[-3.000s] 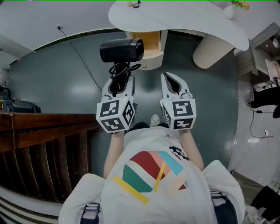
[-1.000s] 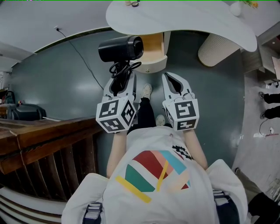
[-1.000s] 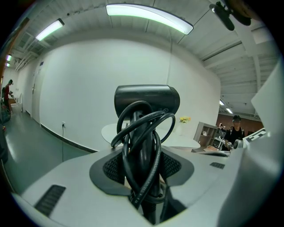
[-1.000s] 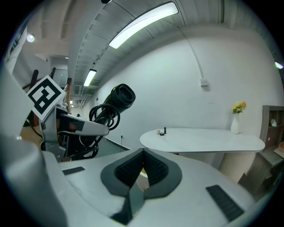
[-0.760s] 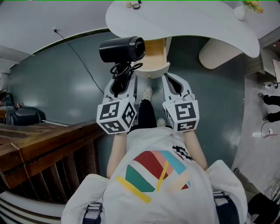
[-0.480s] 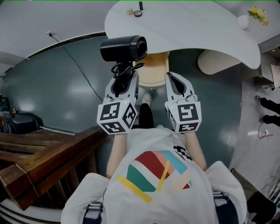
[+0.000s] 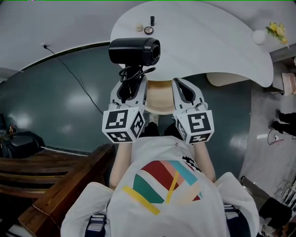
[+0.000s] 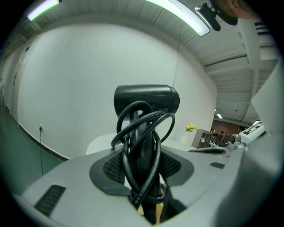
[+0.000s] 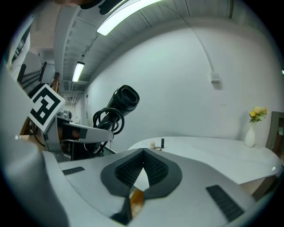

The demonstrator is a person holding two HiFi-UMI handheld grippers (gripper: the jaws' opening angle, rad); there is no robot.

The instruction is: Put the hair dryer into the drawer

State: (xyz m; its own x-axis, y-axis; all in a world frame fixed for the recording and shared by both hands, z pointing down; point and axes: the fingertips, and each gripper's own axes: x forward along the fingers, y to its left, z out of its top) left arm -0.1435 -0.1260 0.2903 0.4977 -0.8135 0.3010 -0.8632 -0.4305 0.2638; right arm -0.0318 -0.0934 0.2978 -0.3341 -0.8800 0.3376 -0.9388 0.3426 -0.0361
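The head view is dim and grey. The glossy floor (image 7: 69,92) carries soft pale patches of glare, and the white counter (image 7: 199,41) is the brightest area. Straight lines bow towards the edges from the wide lens.

Both gripper views are round pictures with black corners and a faint green cast. Long ceiling lights (image 8: 177,13) glare at the top of the left gripper view, so the hair dryer (image 8: 146,99) reads as a near-black shape against a bright wall (image 8: 66,88). In the right gripper view another ceiling light (image 9: 124,15) is overexposed. The foreground nearest each lens seems slightly soft.
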